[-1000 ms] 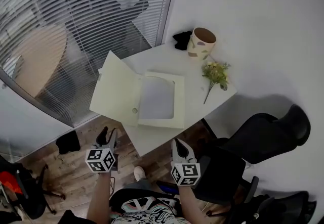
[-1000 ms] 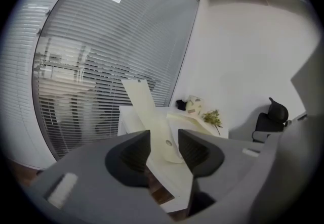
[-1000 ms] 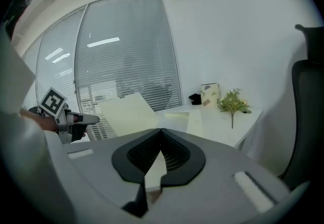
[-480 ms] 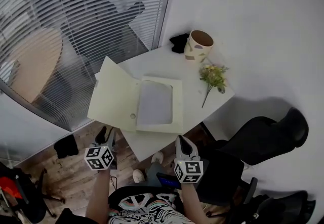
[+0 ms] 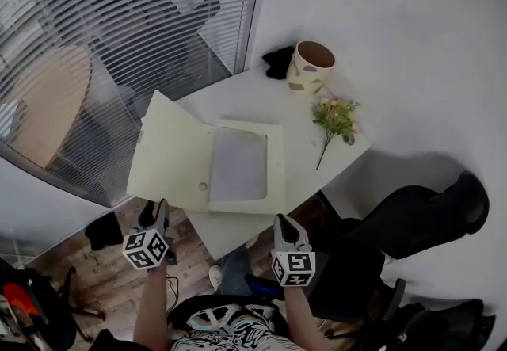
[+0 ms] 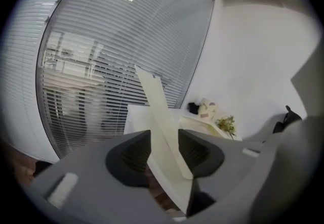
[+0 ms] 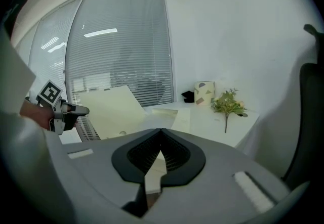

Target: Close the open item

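A pale yellow folder lies open on the white table (image 5: 305,155). Its tray (image 5: 274,171) holds a white sheet (image 5: 238,163). The cover (image 5: 169,157) is swung out to the left, tilted up and overhanging the table's left edge. My left gripper (image 5: 158,211) is open just below the cover's near edge. In the left gripper view the cover (image 6: 158,117) runs edge-on through the gap of that gripper (image 6: 164,143), with space on both sides. My right gripper (image 5: 281,223) is shut and empty near the table's front corner; the right gripper view (image 7: 161,132) faces the cover (image 7: 109,106).
A patterned cup (image 5: 311,66) and a black object (image 5: 278,62) stand at the table's far end. A flower sprig (image 5: 336,118) lies at the right edge. A black chair (image 5: 412,219) sits right of the table. A glass wall with blinds (image 5: 119,40) runs along the left.
My left gripper has shifted left and slightly toward the cover's near edge. The cover looks a little flatter. My right gripper has barely moved.
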Tool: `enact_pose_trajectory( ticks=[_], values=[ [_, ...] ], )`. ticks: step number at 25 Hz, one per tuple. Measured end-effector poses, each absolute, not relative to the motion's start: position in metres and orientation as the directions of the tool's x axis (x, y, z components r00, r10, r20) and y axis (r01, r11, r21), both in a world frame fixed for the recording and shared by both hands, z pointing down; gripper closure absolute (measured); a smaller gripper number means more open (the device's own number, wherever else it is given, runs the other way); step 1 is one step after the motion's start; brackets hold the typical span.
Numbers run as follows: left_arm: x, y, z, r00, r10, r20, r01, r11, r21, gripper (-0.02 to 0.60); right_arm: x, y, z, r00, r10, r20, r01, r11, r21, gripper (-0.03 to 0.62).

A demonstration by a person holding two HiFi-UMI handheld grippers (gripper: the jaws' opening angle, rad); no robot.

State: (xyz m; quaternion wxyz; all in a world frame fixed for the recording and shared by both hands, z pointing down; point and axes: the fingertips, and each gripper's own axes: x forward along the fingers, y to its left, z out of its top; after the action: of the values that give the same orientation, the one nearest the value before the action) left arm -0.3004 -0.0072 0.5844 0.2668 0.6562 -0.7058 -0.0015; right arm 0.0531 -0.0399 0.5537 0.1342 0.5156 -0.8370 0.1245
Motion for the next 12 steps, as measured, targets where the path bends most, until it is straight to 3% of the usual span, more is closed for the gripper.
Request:
enact_pose_trajectory(
  ticks=[12],
  values=[
    [-0.303,-0.03,0.589,-0.039,-0.931,0.363,-0.917,0.177,0.356,0.395,0.072,-0.062,0.595,-0.406,-0.8,0.442,-0.905,0.419,-0.072,0.594]
  ],
)
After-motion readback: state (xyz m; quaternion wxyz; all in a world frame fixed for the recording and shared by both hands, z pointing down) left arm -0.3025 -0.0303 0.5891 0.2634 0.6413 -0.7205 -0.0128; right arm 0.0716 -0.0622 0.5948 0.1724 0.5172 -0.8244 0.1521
